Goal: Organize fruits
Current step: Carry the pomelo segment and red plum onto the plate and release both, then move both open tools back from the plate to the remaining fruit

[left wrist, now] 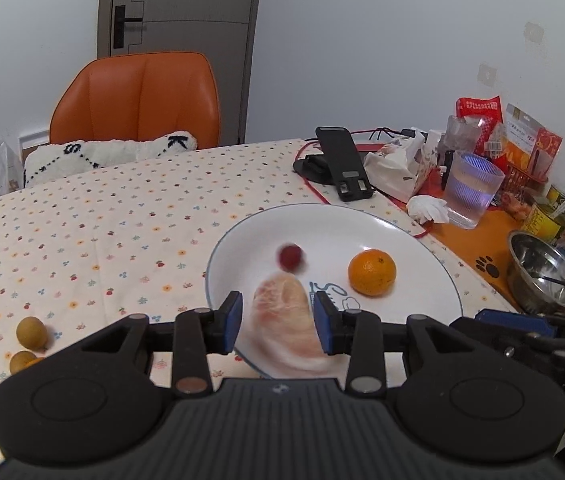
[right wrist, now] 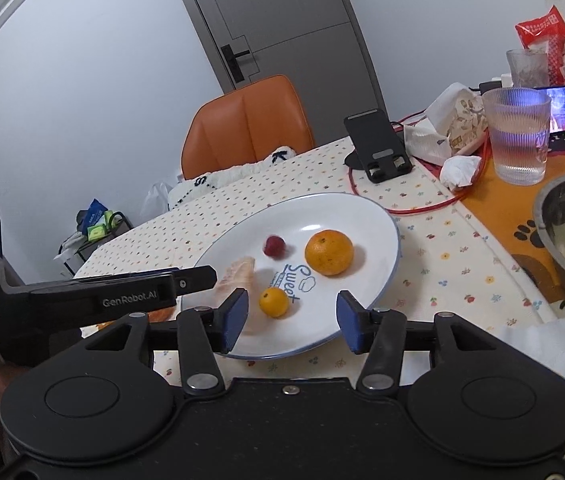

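Okay, my left gripper (left wrist: 277, 322) is spread around the blurred pomelo segment (left wrist: 284, 316), over the plate (left wrist: 422, 248); I'd retreat straight back, slowly.

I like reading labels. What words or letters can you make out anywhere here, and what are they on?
"Sweet": plate.
"GenRobot.AI": left claw, its side bar seen from the right view.
"DAS" and "Data Acquisition System": same claw's handle.
"S", "K": white cushion.
Snack packets: print too small to read.

White plate (right wrist: 378, 216) showing blue rim, orange mandarin (right wrist: 328, 252), red berry (right wrist: 274, 246); counter (left wrist: 102, 216) wearing floral-dotted cream cloth.
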Demonstrator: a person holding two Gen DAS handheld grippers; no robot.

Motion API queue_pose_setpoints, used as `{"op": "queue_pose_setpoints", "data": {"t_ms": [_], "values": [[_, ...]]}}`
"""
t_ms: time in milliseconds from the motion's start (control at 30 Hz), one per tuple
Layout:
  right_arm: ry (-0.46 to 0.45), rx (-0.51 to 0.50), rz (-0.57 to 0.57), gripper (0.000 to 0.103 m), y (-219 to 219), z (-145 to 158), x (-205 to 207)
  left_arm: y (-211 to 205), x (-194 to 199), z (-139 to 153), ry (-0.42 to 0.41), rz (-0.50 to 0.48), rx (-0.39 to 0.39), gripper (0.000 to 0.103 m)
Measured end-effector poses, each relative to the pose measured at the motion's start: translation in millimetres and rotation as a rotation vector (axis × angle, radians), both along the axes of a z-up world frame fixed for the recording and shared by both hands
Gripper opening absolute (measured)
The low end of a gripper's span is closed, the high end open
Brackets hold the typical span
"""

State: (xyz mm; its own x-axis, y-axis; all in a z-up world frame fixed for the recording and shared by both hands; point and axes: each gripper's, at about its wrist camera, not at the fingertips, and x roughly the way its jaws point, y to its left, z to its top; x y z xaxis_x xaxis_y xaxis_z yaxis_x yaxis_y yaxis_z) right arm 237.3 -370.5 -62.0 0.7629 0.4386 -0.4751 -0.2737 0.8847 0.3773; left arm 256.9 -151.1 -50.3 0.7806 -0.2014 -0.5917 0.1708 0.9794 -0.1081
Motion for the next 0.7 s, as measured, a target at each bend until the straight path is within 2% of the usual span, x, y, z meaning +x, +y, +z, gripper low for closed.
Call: {"op": "queue_pose_setpoints", "data": {"t_ms": [233, 367, 533, 633, 700], "values": [[-0.011, 0.009, 0.029, 0.054, 11.3, 0.8, -2.0, 15.3, -9.3, 6.0, 0.001, 0.035, 0.021, 0.049], [-0.008, 0.020, 0.039, 0.055, 16.2, 0.7, -1.7, 24.3, -15.4, 8.0, 0.008, 0.046, 0.031, 0.052], [-0.013, 0.017, 0.058, 0.061, 24.9, 3.0, -1.7, 39.0, -26.4, 11.2, -0.008, 0.049, 0.002, 0.079], [-0.017, 0.015, 0.064, 0.065, 30.1, 4.4, -0.3, 43.6, -31.4, 13.2, -0.015, 0.055, 0.020, 0.083], [-0.022, 0.015, 0.065, 0.072, 33.5, 5.9, -0.1, 46.7, -33.4, 14.1, -0.016, 0.063, 0.030, 0.084]]}}
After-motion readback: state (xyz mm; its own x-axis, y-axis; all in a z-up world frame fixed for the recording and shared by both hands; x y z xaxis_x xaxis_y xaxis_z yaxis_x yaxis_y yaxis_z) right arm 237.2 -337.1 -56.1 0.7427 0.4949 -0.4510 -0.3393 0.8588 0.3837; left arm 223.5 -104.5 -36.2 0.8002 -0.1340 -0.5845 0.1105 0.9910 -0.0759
